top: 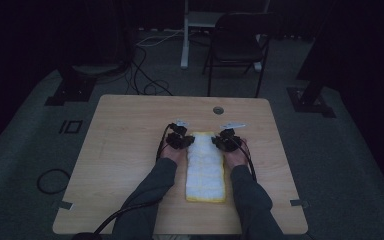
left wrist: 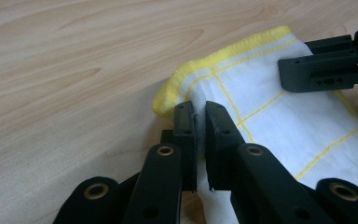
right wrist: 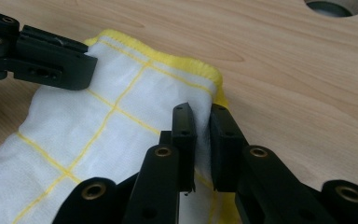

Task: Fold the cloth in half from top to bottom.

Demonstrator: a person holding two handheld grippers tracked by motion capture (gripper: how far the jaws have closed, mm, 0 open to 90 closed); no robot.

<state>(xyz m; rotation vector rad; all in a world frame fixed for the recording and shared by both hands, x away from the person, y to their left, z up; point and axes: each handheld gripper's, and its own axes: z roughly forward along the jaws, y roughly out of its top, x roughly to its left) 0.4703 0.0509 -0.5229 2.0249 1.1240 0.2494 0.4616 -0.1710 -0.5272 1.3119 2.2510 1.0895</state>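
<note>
Beyond the cloth [right wrist: 121,121] in right gripper view, table hole [right wrist: 335,5]

Cloth [top: 206,167] lies lengthwise on table [top: 125,150], right of centre, near end close to person's edge. Left gripper [top: 184,141] at cloth's far left corner, right gripper [top: 221,141] at far right corner, cloth edge between each pair of jaws. Hole [top: 218,110] in table beyond cloth. Chair [top: 237,45] behind table, probably well apart.
</note>
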